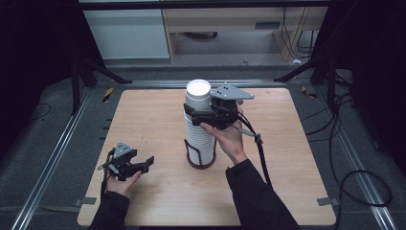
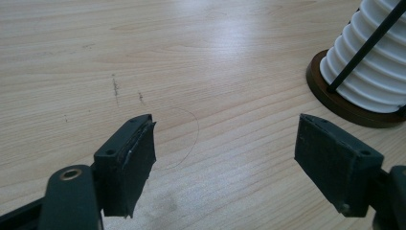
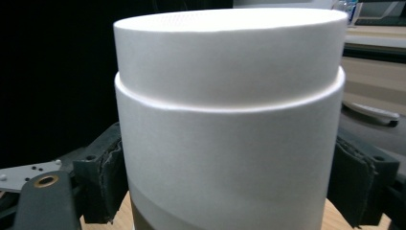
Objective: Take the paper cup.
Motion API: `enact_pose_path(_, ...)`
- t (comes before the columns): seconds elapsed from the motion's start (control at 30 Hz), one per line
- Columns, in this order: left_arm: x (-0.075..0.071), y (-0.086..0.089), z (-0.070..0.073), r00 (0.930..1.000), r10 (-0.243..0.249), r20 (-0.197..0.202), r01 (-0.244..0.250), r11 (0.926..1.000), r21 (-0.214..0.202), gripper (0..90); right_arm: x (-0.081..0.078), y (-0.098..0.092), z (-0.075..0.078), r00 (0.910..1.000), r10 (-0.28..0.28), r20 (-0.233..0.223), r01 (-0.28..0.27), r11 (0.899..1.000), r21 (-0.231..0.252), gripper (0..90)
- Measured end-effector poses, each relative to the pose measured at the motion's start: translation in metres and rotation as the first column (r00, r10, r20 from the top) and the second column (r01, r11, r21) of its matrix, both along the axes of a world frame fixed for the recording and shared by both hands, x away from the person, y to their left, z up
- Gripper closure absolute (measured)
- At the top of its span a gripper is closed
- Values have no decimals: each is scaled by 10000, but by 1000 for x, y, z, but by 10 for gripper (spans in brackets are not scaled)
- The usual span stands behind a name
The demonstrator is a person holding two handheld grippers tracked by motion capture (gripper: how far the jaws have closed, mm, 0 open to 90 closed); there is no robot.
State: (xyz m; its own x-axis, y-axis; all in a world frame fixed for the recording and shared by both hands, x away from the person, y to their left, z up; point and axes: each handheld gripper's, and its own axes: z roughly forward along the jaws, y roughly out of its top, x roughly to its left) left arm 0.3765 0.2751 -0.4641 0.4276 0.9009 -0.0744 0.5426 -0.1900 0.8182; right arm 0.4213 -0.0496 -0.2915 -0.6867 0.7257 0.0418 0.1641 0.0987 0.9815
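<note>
A tall stack of white paper cups (image 1: 200,136) stands upside down in a holder with a round brown base (image 1: 197,165) and black wire uprights, at the middle of the wooden table (image 1: 143,110). My right gripper (image 1: 197,113) reaches in from the right at the top of the stack. In the right gripper view its pads (image 3: 103,177) press on both sides of the top cup (image 3: 230,143). My left gripper (image 1: 146,164) rests low near the table's front left, held in a hand, jaws open with nothing between them. Ahead of its open jaws (image 2: 225,158) lie bare wood and, at the right, the holder base (image 2: 335,103).
Metal rails and grey floor mats run round the table. Black cables lie on the floor at the right. Dark stands rise at the back corners, and pale furniture stands behind the table. The right gripper's cable (image 1: 261,153) trails over the forearm.
</note>
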Motion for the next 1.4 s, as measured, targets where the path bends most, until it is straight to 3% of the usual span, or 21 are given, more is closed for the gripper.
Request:
enact_pose_path(0.23,0,0,0,10000,-6,-21,6,10000,16,212,-1,0,3,9999,-35,104,35,10000,-10,166)
enact_pose_path(0.27,0,0,0,10000,-8,-26,8,10000,17,212,-3,-3,10,9995,20,311,-28,9997,256,169)
enact_pose_path(0.33,0,0,0,10000,-22,-35,23,10000,20,211,-4,-3,14,9994,51,334,-61,9995,298,169)
enact_pose_path(0.47,0,-1,0,10000,-28,-23,28,10000,5,211,-5,-2,26,9983,91,568,-88,9999,-50,171)
enact_pose_path(0.83,0,0,0,10000,-46,-32,46,10000,-19,212,-7,-5,46,9960,191,878,-188,9998,-36,175)
enact_pose_path(1.4,0,0,1,10000,-59,-3,59,9999,-139,220,-21,-20,98,9795,253,1997,-287,9995,143,178)
